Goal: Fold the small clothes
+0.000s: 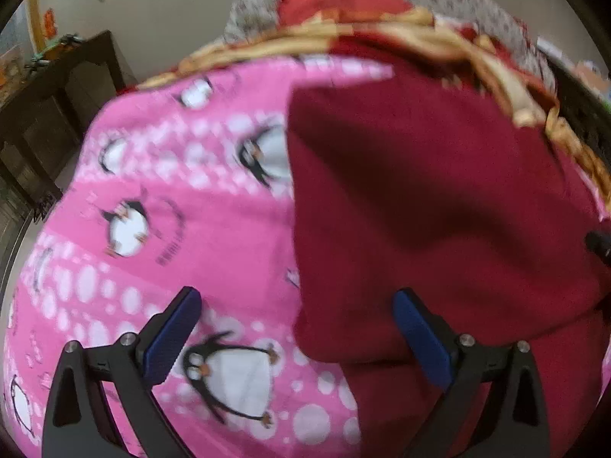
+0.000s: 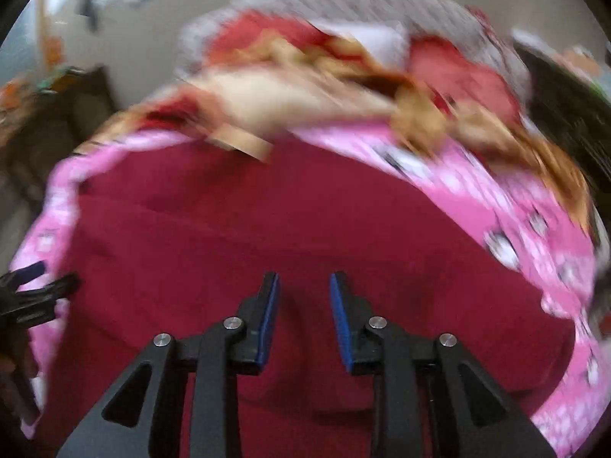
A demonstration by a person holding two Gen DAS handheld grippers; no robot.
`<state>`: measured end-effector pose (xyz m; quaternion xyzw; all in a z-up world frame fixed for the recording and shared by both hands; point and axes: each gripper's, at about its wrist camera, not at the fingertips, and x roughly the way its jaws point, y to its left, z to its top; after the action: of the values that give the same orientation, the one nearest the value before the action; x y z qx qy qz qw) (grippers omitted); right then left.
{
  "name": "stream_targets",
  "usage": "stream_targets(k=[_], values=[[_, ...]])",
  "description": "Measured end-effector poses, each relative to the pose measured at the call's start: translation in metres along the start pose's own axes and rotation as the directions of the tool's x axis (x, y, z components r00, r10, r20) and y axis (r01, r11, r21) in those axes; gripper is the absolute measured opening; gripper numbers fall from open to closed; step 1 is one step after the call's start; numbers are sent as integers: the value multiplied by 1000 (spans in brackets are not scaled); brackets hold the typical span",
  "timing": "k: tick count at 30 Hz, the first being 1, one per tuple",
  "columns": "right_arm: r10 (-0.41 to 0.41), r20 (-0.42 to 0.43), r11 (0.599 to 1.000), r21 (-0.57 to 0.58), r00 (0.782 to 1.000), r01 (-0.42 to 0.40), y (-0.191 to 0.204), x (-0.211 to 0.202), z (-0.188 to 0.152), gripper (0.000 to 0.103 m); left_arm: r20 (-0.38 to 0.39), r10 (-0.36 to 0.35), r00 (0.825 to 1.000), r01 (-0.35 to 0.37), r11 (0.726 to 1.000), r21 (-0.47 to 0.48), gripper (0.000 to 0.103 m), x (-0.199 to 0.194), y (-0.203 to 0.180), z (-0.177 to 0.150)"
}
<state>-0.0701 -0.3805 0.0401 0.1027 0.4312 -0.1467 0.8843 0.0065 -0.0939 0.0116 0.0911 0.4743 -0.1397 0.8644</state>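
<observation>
Both grippers, left gripper (image 1: 298, 328) and right gripper (image 2: 303, 320), hang with fingers apart, gripping nothing; the maroon garment (image 1: 439, 210) at two o'clock could bunch on the penguin blanket (image 1: 172, 236) if pinched unevenly.

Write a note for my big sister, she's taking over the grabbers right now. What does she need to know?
Left gripper: open, holding nothing, over the near left edge of the dark red garment.
Right gripper: part open, holding nothing, above the garment's middle.
The garment lies on the pink penguin blanket.
Done: one flap looks turned over; blur hides the rest.
Left: finish folding.
</observation>
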Motion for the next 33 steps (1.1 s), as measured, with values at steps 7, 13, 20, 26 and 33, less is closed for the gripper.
stream_targets(k=[7,13,20,26,33], values=[[57,153,993,93,987,-72,-42,-75,1,49,66,35,997,-36,999,7,102,-33,-4,3],[-54,117,946,324,992,13,-113,-95,7,53,116,-4,993,0,999,33,102,-62,-15,-2],[120,153,932,323,981,-164,-103,-117,-1,53,106,-14,994,5,997,82,102,-71,-30,-13],[108,34,948,299,994,-113,-81,-72,1,53,96,-25,995,18,997,77,102,-76,-36,-16],[107,-37,897,435,994,-80,-108,-22,-16,33,115,6,993,-19,994,111,102,-86,-35,-19]])
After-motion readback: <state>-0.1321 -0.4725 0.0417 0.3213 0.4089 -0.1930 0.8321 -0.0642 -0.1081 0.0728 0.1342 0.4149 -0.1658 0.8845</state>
